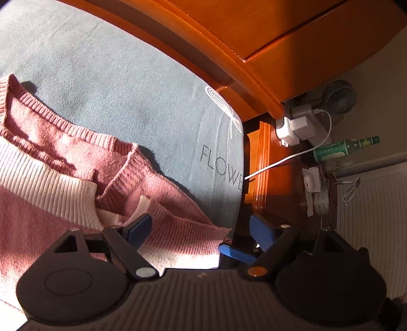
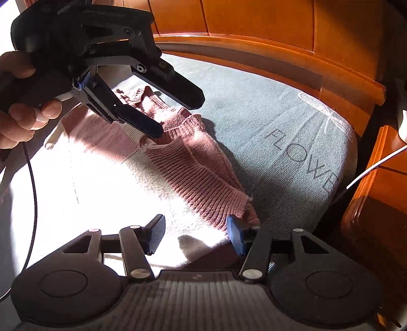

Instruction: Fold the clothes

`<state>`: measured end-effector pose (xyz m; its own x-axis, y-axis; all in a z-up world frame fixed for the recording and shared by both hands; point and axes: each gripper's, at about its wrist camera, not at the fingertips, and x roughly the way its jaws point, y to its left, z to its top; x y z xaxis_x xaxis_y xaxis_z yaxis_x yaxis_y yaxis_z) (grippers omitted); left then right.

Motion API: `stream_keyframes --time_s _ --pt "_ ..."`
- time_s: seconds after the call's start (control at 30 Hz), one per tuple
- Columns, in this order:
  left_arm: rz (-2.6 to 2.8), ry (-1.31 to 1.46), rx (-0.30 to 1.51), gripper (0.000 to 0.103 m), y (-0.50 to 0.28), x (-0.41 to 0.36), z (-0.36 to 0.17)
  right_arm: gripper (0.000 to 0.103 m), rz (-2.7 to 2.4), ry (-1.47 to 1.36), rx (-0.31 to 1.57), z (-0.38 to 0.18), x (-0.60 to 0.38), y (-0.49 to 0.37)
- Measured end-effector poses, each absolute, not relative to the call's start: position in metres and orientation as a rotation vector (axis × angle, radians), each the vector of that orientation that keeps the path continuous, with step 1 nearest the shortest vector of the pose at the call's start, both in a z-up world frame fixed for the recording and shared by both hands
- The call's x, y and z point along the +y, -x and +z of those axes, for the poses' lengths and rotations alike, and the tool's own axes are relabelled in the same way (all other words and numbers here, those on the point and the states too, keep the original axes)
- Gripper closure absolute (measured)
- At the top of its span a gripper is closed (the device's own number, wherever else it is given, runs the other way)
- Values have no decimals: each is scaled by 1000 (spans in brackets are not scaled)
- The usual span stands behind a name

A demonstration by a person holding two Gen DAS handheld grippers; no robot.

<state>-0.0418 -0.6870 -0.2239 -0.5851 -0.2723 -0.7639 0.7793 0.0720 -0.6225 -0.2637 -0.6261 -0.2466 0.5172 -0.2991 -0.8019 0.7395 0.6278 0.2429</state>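
Note:
A pink and white knit sweater [image 1: 51,157] lies on a grey-blue bed sheet [image 1: 114,76]; in the right wrist view the sweater [image 2: 193,168] stretches from the centre toward my fingers. My left gripper [image 1: 201,229] is open and empty, its jaws apart just above the sweater's ribbed edge. The left gripper also shows in the right wrist view [image 2: 180,117], held by a hand, open over the sweater's upper part. My right gripper [image 2: 197,231] is open and empty, its jaws on either side of the sweater's near ribbed hem.
An orange wooden headboard [image 2: 254,23] curves behind the bed. A wooden nightstand [image 1: 287,163] beside the bed carries a white charger with cable [image 1: 292,127], a green bottle [image 1: 343,149] and a small fan [image 1: 339,98]. The sheet's edge [image 2: 348,157] drops off at the right.

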Motion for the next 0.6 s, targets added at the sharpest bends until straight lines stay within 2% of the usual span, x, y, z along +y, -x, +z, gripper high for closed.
stream_keyframes --time_s 0.17,0.37,0.5,0.6 --pt "-1579 -502 1563 20 45 -691 -250 43 -688 -599 821 -240 -627 266" --pt "-1652 -439 1386 19 41 -684 -210 40 -688 -563 827 -227 -628 252" --pt "-1569 -478 1294 19 11 -657 -198 39 -656 -539 817 -214 -630 237" --pt "-1478 -461 1278 19 -21 -630 -196 32 -647 -503 802 -203 -633 219"
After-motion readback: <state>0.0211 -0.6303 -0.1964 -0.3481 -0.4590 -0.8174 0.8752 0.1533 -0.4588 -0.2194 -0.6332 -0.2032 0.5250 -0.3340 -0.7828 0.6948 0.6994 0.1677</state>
